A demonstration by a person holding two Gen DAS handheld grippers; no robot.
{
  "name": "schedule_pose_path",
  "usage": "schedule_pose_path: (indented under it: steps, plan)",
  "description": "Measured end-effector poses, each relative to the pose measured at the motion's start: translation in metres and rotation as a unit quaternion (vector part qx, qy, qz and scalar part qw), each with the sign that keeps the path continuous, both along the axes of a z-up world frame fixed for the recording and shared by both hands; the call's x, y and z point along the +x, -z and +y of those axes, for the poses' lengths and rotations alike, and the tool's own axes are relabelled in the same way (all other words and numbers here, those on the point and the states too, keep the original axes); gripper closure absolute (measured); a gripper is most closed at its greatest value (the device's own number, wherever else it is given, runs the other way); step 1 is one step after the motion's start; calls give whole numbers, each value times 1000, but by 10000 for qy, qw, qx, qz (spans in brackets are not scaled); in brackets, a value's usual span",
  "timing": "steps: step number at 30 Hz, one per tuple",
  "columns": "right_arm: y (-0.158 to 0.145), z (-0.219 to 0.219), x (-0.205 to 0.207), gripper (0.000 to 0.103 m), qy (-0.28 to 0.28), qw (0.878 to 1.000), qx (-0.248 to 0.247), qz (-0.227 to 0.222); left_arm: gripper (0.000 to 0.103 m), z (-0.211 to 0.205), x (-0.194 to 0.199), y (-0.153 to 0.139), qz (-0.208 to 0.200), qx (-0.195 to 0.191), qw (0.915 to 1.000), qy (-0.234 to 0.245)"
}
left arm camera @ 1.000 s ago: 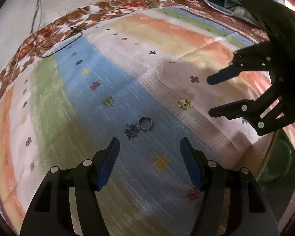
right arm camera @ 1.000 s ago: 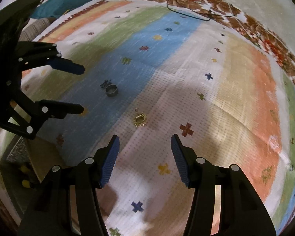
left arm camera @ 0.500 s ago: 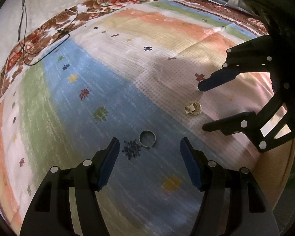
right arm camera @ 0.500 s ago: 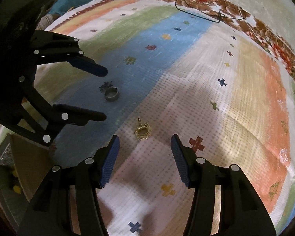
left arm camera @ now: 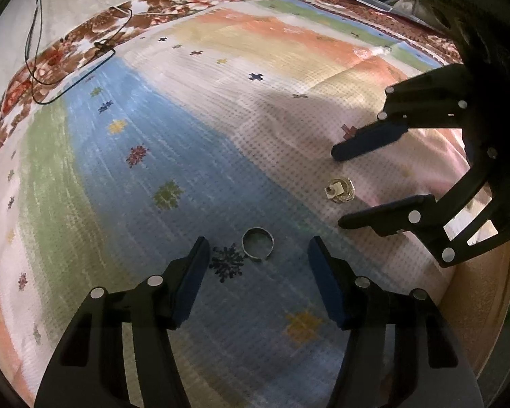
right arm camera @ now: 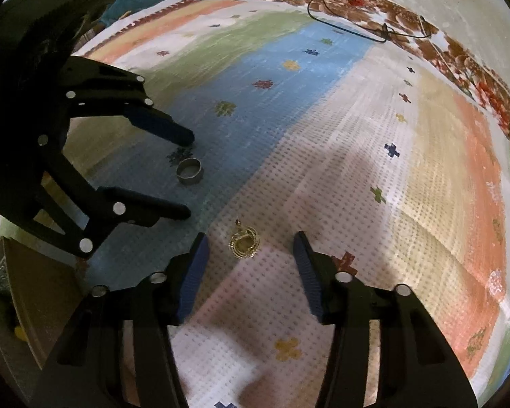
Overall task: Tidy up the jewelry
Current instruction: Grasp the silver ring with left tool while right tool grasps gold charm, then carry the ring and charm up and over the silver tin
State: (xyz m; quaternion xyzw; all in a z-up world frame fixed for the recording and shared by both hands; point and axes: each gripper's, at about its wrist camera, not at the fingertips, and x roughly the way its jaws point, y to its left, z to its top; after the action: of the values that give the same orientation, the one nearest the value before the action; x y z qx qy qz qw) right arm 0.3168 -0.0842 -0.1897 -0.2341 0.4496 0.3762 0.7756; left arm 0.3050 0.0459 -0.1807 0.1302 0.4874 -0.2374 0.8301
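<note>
My left gripper (left arm camera: 257, 250) hung low, jaws spread wide, nothing between the blue pads (left arm camera: 193, 278). My right gripper (right arm camera: 248, 250) sat just beside it, angled inward, jaws equally wide, fingertips (left arm camera: 343, 153) near the surface, gripping nothing.

Bare cloth (left arm camera: 193, 176) around ring (left arm camera: 257, 243), apparently.

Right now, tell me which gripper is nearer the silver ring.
Left. The left gripper has its open fingers either side of the silver ring. The right gripper is farther off, open around the gold earring instead.
</note>
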Motion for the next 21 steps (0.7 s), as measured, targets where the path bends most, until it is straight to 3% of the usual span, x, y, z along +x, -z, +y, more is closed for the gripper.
schedule_pose_path:
  steps: [2,3,8,10,21]
  plan:
    - [0,0,1,59,4,10000,12,9,55,-1,0,0,-15,-21,10000,6]
    - [0,-1,2,66,15,10000,26,18,61,-2,-1,0,-42,-19,10000,42]
    - [1,-1,1,84,3,10000,49,75,74,-7,-6,1,-103,-34,9998,165]
    - [2,0,0,86,-4,10000,37,51,85,-7,-6,1,-105,-65,9998,167]
    - [-5,-1,-6,86,115,9999,27,-30,85,-2,-12,-8,-227,-206,9994,-149]
